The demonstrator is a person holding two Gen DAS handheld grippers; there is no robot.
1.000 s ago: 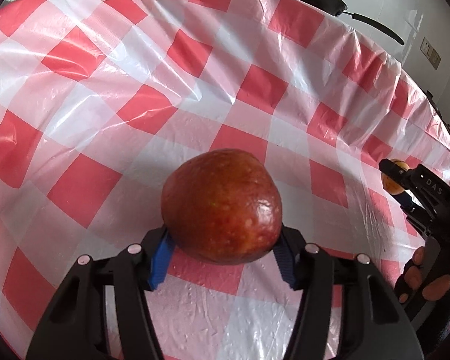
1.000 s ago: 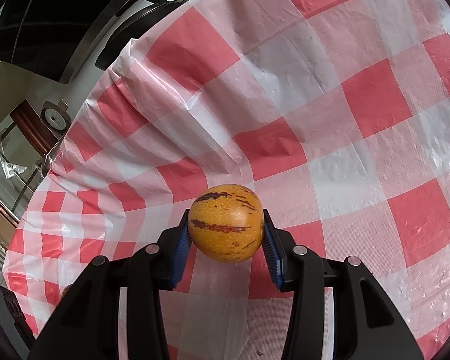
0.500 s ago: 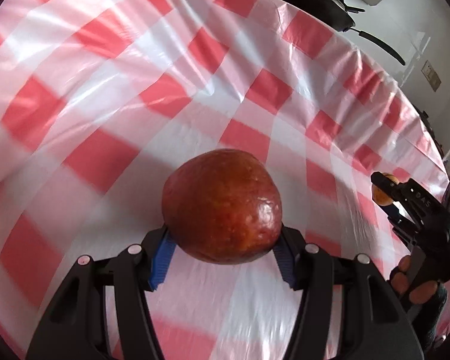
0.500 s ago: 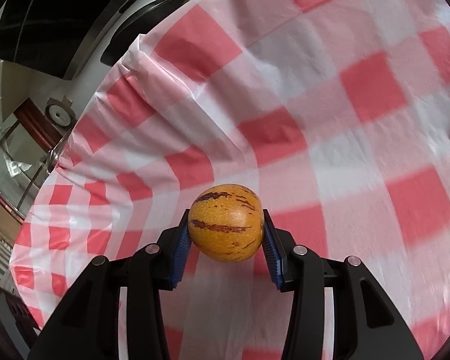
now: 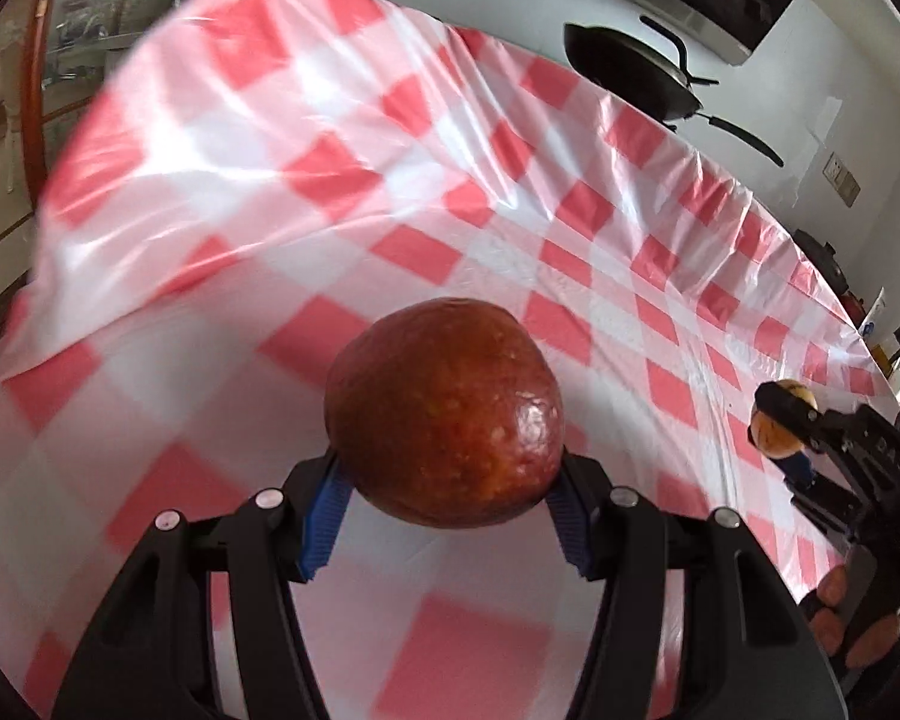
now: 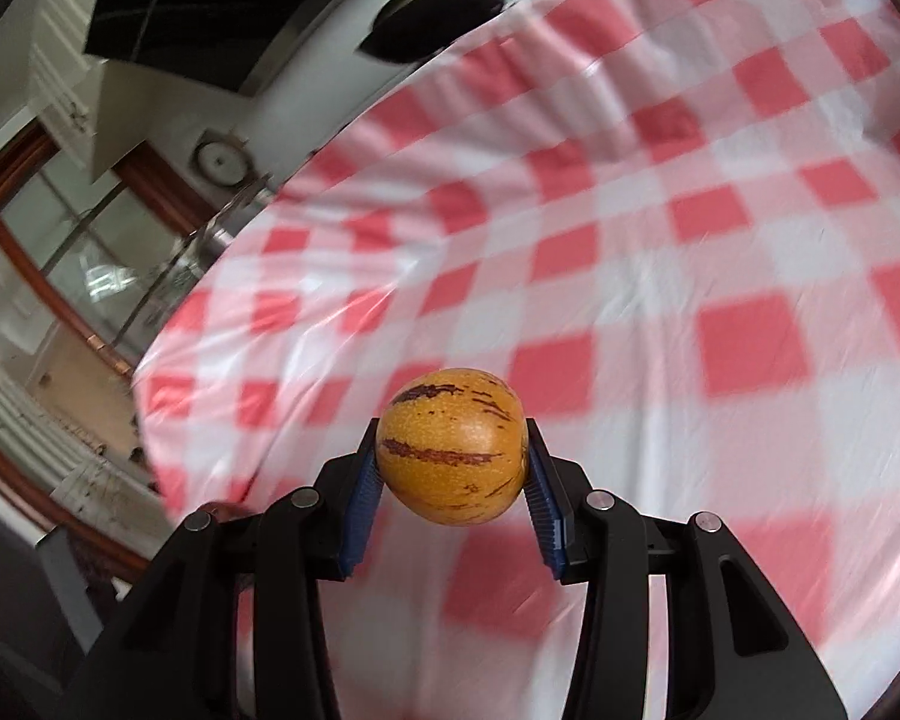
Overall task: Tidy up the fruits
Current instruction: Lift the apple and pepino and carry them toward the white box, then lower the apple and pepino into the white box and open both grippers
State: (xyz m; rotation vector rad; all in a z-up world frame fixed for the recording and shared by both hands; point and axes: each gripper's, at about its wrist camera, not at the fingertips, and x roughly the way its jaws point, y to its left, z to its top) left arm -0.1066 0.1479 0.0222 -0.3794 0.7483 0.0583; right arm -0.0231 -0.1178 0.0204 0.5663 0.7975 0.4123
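My left gripper [image 5: 444,507] is shut on a dark red apple [image 5: 444,414] and holds it above the red and white checked tablecloth [image 5: 270,192]. My right gripper [image 6: 452,483] is shut on a small orange fruit with dark purple streaks [image 6: 452,445], also held above the cloth [image 6: 720,240]. In the left wrist view the right gripper [image 5: 783,429] shows at the right edge with the orange fruit [image 5: 771,435] between its fingers and a gloved hand behind it.
A black wok [image 5: 630,75] with a long handle sits beyond the table's far edge; it also shows in the right wrist view [image 6: 444,15]. A wood-framed glass door [image 6: 60,252] and floor lie past the table's left end.
Both grippers have risen and drawn back from the cloth with their fruits still held. More of the table's far edge and the room has come into view.
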